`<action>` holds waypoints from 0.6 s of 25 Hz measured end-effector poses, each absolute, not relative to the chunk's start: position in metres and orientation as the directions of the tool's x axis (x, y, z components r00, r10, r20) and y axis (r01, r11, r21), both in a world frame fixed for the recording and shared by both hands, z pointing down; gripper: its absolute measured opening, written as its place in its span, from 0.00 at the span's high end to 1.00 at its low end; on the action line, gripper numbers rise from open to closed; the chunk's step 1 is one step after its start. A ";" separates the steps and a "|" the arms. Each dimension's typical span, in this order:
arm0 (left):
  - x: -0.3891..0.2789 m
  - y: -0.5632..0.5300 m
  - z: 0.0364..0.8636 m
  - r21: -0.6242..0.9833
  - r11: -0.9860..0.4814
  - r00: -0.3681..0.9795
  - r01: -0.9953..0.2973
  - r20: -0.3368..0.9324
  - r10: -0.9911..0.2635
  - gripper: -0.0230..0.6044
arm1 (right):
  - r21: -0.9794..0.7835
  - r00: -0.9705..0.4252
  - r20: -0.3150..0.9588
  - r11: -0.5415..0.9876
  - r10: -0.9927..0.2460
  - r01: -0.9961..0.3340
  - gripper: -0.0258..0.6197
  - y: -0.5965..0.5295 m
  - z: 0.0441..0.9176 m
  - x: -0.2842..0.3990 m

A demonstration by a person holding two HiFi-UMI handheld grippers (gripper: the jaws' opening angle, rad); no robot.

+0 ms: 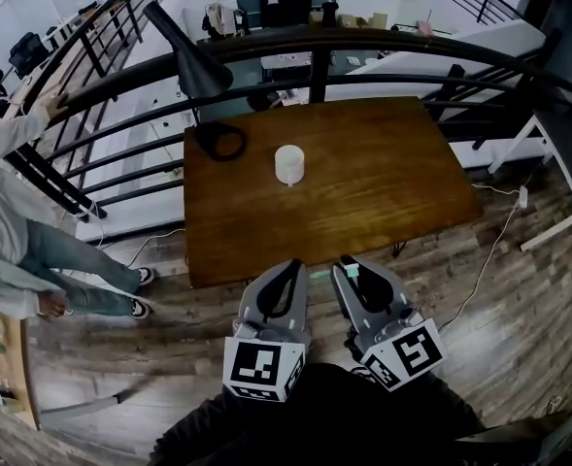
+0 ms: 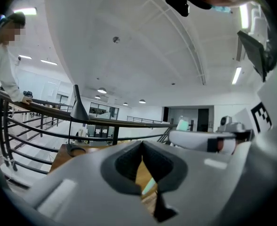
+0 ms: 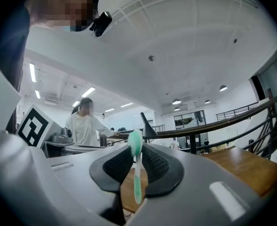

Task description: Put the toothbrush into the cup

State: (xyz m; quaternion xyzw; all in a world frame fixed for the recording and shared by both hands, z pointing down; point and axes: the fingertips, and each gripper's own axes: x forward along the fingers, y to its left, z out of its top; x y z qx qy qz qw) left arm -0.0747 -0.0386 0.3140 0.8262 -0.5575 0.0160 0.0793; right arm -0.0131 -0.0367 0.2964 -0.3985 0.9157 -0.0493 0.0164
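A white cup (image 1: 288, 164) stands upright near the middle of the brown wooden table (image 1: 383, 192). Both grippers hover side by side just off the table's near edge, well short of the cup. My right gripper (image 1: 349, 265) (image 3: 137, 149) is shut on a mint-green toothbrush (image 3: 137, 182), held upright with its bristle head (image 1: 353, 271) sticking up above the pads. My left gripper (image 1: 291, 265) (image 2: 142, 147) has its tips together and nothing between them. The right gripper's body (image 2: 209, 140) shows beside it in the left gripper view. The cup is in neither gripper view.
A black desk lamp (image 1: 193, 61) stands with its round base (image 1: 219, 141) on the table's far left corner. A dark curved railing (image 1: 363, 42) runs behind the table. A person (image 1: 14, 231) stands at the left by the railing. A cable (image 1: 494, 250) trails on the wooden floor at the right.
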 end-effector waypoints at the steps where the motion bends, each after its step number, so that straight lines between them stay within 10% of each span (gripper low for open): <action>1: -0.082 -0.042 0.312 0.114 -0.366 0.378 -0.923 0.111 -0.919 0.95 | -0.100 -0.678 0.005 0.674 -0.735 -0.732 0.87 -0.040 0.293 -0.019; 15: -0.110 -0.091 0.330 0.185 -0.400 0.424 -0.898 0.116 -0.898 0.95 | -0.050 -0.644 0.068 0.642 -0.762 -0.765 0.87 -0.087 0.301 -0.050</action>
